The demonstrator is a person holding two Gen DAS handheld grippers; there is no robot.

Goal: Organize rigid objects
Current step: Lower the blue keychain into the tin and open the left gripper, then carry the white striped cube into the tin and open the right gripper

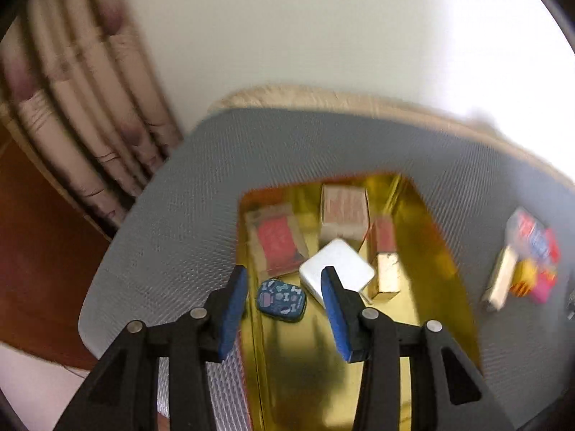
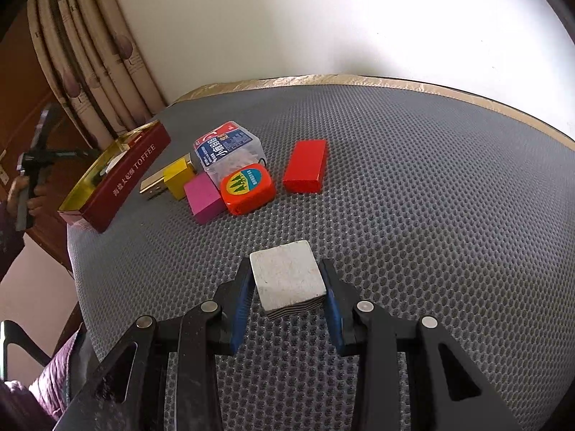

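While the left gripper (image 1: pixel 284 294) hangs over the open toffee tin (image 1: pixel 442 237), its blue pads stand apart with nothing between them. Directly ahead of it, inside the tin's gold interior, lie several things already put away: a small blue patterned case (image 1: pixel 281 300) just past the left pad, a white square box (image 1: pixel 337 271) partly behind the right pad, a flat red-and-cream packet (image 1: pixel 278 242) farther ahead, a pale carton (image 1: pixel 344 215) beyond that, and a gold-and-red stick box (image 1: pixel 385 256) to the right of the white one. Well off to the right, on the grey mesh table (image 1: pixel 172 222), a blurred heap of coloured items waits (too smeared to name here).

From the right wrist view, the right gripper (image 2: pixel 287 283) has its pads spread on either side of a white block with striped edges (image 2: pixel 287 276), which sits on the table; whether the pads press it I cannot tell, though a slight gap seems to show on the left. Farther ahead and to the left stand the unsorted pieces: a red block (image 2: pixel 305 165), an orange tape measure (image 2: pixel 247 188), a pink block (image 2: pixel 205 197), a yellow block (image 2: pixel 176 177) touching a gold bar (image 2: pixel 152 181), and a clear plastic box with a blue label (image 2: pixel 228 151). The tin sits at the far left, with the other gripper above it.

I judge the job under halfway: about five items are in the tin, some seven remain outside, the white block likely next.
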